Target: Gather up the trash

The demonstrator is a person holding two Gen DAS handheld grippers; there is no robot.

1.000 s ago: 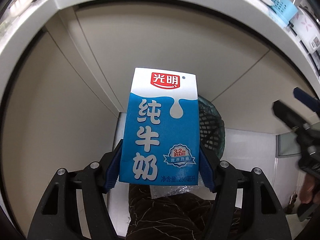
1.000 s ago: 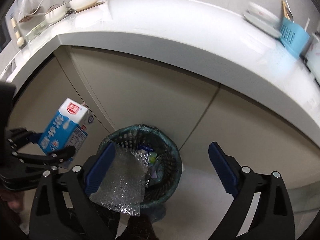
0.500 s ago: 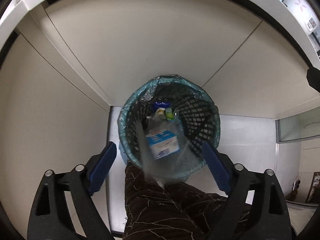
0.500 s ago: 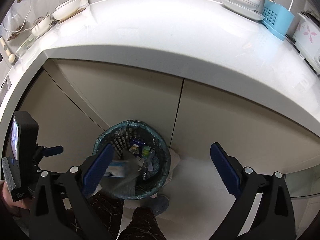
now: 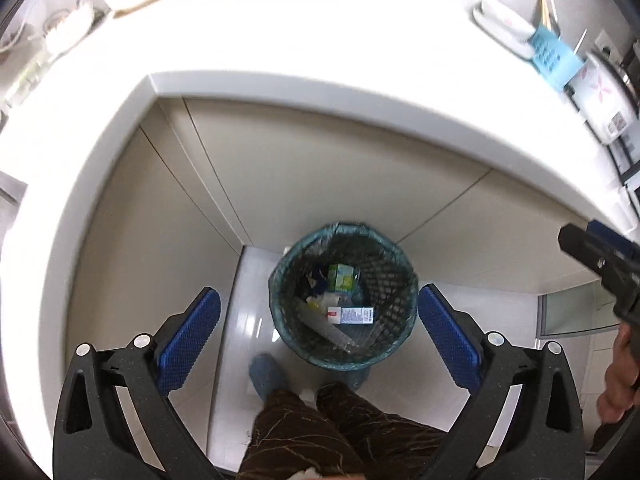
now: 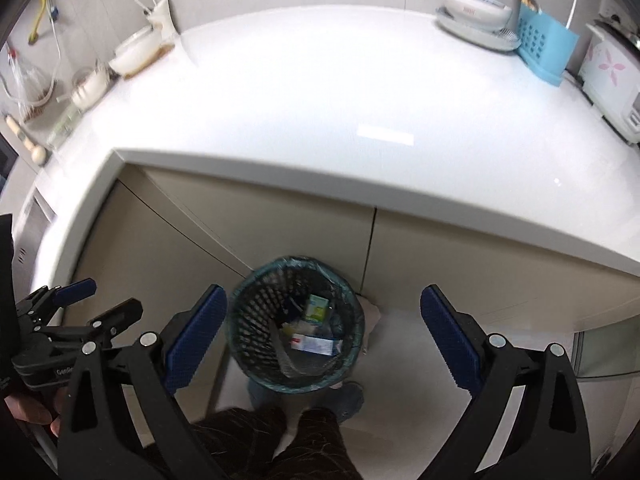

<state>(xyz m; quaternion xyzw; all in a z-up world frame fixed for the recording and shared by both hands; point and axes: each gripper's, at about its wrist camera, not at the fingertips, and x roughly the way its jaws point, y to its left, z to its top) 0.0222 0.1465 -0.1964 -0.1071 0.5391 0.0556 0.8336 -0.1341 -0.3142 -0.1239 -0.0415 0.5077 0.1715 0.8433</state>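
Note:
A black mesh waste bin (image 5: 400, 300) (image 6: 248, 312) with a teal liner stands on the floor against the cabinet fronts. Inside it lie the blue-and-white milk carton (image 5: 351, 315) (image 6: 313, 345) on its side, a green-and-white carton (image 5: 340, 278) (image 6: 317, 308) and clear bubble wrap (image 5: 326, 326). High above the bin, my left gripper (image 5: 318, 338) has its jaws opening wide, with nothing between them. My right gripper (image 6: 322, 338) is open and empty too, also well above the bin. Each gripper shows at the edge of the other's view.
A white countertop (image 6: 320, 120) curves above beige cabinet doors (image 5: 320, 168). On it stand a blue utensil caddy (image 6: 546, 46), stacked plates (image 6: 476, 16), bowls (image 6: 134, 50) and a white appliance (image 6: 610, 76). The person's patterned trouser legs (image 5: 328, 428) and blue slippers (image 5: 266, 372) are in front of the bin.
The left gripper let go of the milk carton, which fell into the bin along with the bubble wrap. Both grippers rose away from the bin, so the countertop came into view.

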